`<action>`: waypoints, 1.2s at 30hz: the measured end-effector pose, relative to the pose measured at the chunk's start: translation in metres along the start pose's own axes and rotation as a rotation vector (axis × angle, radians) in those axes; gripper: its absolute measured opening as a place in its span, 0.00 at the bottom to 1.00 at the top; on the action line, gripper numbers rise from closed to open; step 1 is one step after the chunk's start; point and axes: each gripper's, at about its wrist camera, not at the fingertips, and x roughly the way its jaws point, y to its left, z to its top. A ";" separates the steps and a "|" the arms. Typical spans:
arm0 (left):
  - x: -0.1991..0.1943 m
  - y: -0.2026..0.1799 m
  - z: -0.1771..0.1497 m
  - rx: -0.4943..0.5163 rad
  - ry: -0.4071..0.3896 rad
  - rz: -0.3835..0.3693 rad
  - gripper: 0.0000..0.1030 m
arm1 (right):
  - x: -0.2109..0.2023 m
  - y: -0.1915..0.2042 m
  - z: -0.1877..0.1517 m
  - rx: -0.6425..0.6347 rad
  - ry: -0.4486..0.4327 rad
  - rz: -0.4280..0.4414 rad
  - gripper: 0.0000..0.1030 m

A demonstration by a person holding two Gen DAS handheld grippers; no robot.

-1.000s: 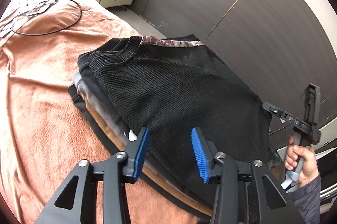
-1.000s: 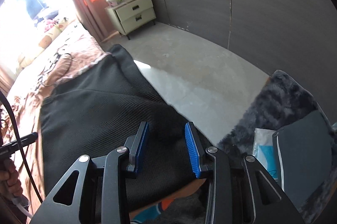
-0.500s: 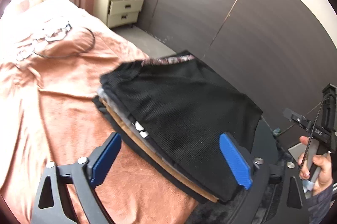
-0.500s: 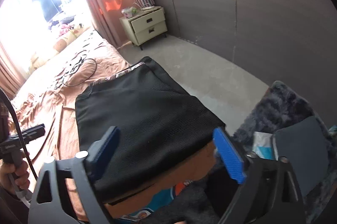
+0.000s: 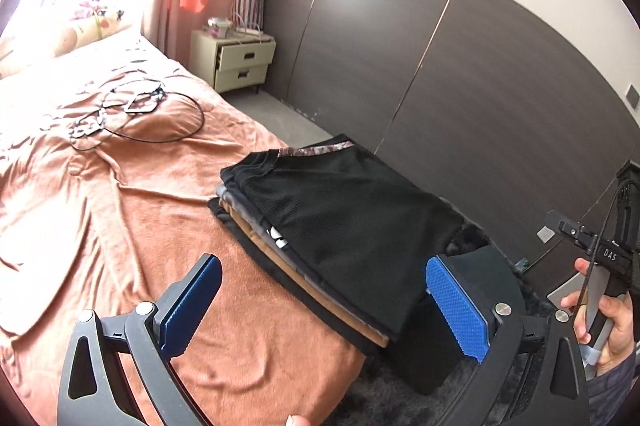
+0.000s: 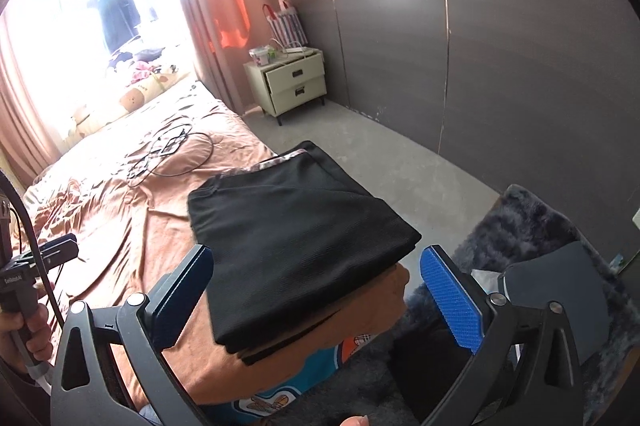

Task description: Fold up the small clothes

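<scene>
A folded black garment [image 5: 344, 222] lies on top of a stack of folded clothes [image 5: 256, 230] at the bed's near right corner; it also shows in the right wrist view [image 6: 292, 238]. My left gripper [image 5: 324, 310] is wide open and empty, held back above the stack's near edge. My right gripper [image 6: 320, 302] is wide open and empty, held back above the stack's corner. The right gripper's body [image 5: 600, 254] shows at the right of the left wrist view. The left gripper's body [image 6: 24, 278] shows at the left of the right wrist view.
The bed has a rumpled salmon blanket [image 5: 100, 209] with a black cable and small devices [image 5: 132, 113] on it. A cream nightstand [image 6: 292, 81] stands by the dark wall panels. A dark fluffy rug [image 6: 532, 226] and a dark flat cushion [image 6: 560, 290] lie on the floor.
Both grippers were narrowly open and close over the black garment; they have opened wide and pulled back and up. The garment stays flat on the stack.
</scene>
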 end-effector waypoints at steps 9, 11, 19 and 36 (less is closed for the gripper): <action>-0.074 0.001 -0.031 0.020 -0.062 0.021 1.00 | -0.048 0.031 -0.031 -0.026 -0.043 0.033 1.00; -0.091 0.004 -0.039 0.026 -0.076 0.028 1.00 | -0.058 0.039 -0.037 -0.027 -0.057 0.037 1.00; -0.154 0.018 -0.071 0.067 -0.128 0.100 1.00 | -0.088 0.073 -0.065 -0.058 -0.080 0.075 1.00; -0.284 0.036 -0.172 0.080 -0.298 0.241 1.00 | -0.151 0.123 -0.138 -0.167 -0.168 0.155 1.00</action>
